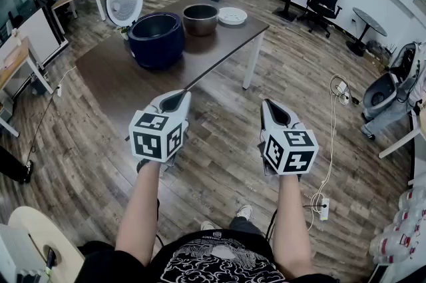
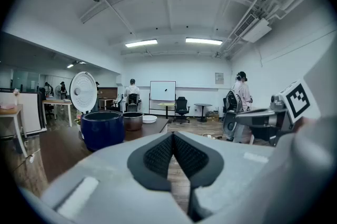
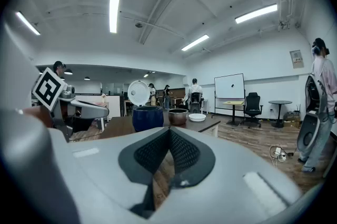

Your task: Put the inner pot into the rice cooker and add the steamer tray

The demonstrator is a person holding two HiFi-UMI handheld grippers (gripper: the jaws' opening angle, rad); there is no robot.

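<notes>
Grey left hand-held gripper (image 1: pixel 178 97), right hand-held gripper (image 1: pixel 269 106) — black-and-white marker cubes (image 1: pixel 157 135) — black printed T-shirt (image 1: pixel 213 263)

Ahead of me, the dark blue rice cooker (image 1: pixel 156 40) stands upright on the brown table (image 1: pixel 120 78), its round white lid (image 1: pixel 124 0) swung up behind it and its mouth open. The inner pot (image 1: pixel 200 19), a bronze-toned metal bowl, sits upright on the tabletop just to the cooker's right, outside it. The steamer tray (image 1: pixel 232 15), a shallow white disc, lies flat just beside the pot, near the table's far corner.
</notes>
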